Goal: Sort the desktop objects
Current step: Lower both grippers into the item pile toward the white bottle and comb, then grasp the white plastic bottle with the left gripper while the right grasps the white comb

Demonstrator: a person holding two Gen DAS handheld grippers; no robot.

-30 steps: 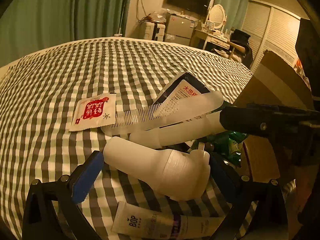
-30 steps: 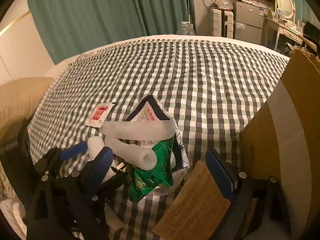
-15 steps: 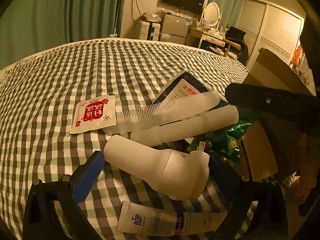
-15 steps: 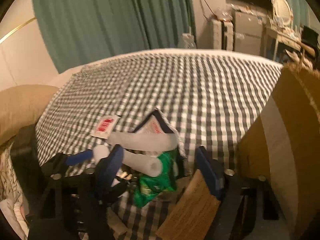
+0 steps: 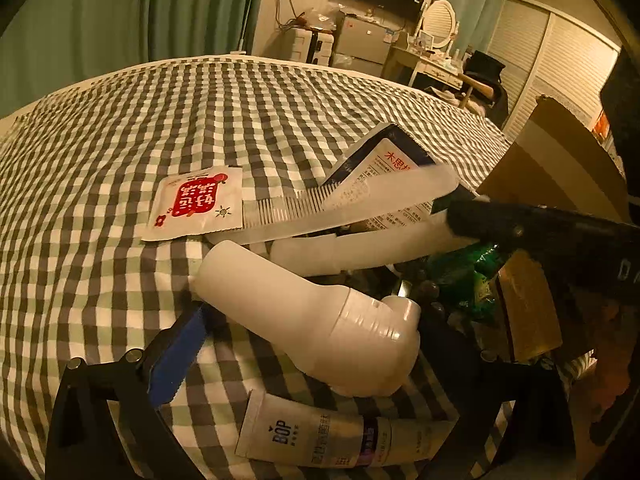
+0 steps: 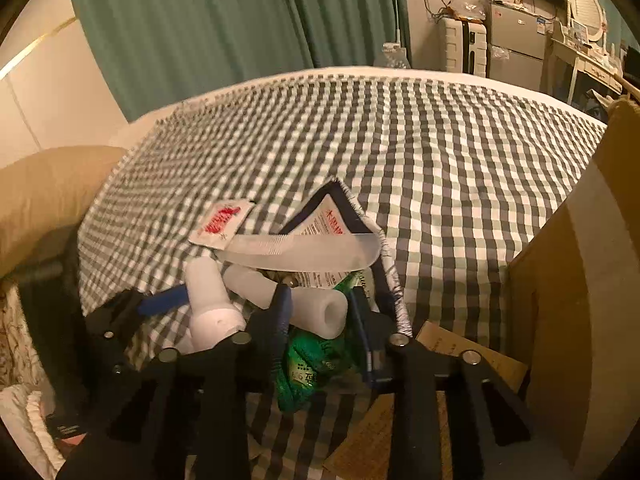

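Note:
A pile lies on the checked bedspread. In it are a white spray bottle, a clear comb, a white cylinder, a green packet, a blue-and-white packet and a red sachet. My right gripper has its jaws closing on the near end of the white cylinder, a pad tight on each side. The left wrist view shows its dark finger over that end. My left gripper is open, and the spray bottle lies loose between its fingers.
A white BOP tube lies just under the left gripper. An open cardboard box stands right beside the pile, one flap lying flat. A tan pillow sits at the left. Bare bedspread stretches beyond the pile.
The right gripper's jaws have drawn in from wide apart to either side of the white cylinder's end. The left gripper and the bottle have stayed put.

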